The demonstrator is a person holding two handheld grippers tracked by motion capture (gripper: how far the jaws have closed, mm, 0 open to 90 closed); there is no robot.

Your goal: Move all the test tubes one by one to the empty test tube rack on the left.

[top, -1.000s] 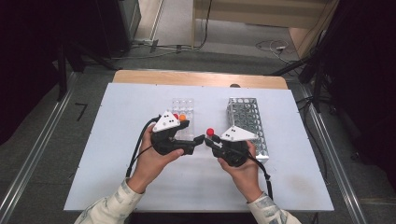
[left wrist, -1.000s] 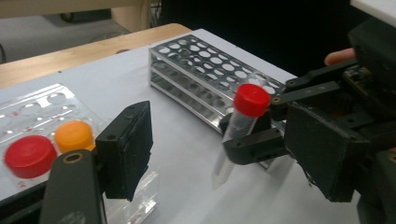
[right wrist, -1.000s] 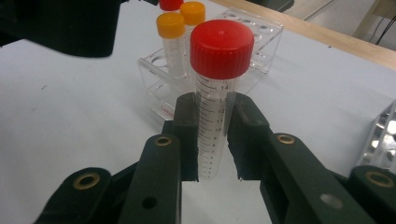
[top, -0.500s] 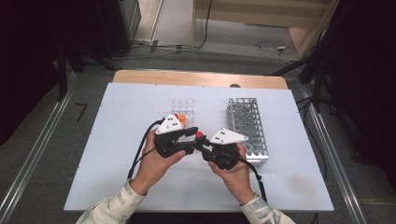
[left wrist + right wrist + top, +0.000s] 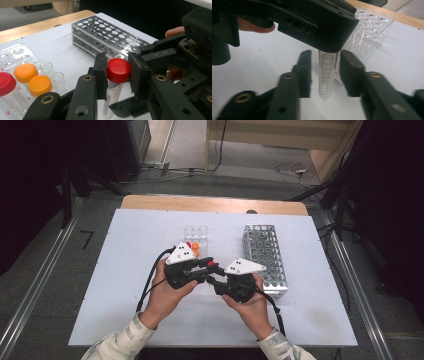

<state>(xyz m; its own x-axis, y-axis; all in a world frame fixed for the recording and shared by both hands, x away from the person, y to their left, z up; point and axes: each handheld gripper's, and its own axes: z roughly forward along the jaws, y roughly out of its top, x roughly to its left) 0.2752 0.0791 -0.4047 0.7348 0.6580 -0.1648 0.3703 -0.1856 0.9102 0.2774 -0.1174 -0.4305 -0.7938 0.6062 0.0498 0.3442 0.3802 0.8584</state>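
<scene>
- The left gripper [image 5: 117, 75] stands with its black jaws closed on the red screw cap of a clear graduated plastic tube [image 5: 115, 80], which hangs upright above the white table top [image 5: 125, 245].
- The right gripper [image 5: 324, 72] has its jaws apart, one on each side of the tube's lower body [image 5: 325, 75]; a gap shows on both sides, so they do not touch it.
- In the high view both grippers meet near the table's middle, each in one of the person's hands.
- Just beyond the left gripper [image 5: 192, 270] sits a clear plastic rack [image 5: 196, 231] holding orange-capped and red-capped tubes.
- Farther right lies a long perforated metal rack [image 5: 265, 257].
</scene>
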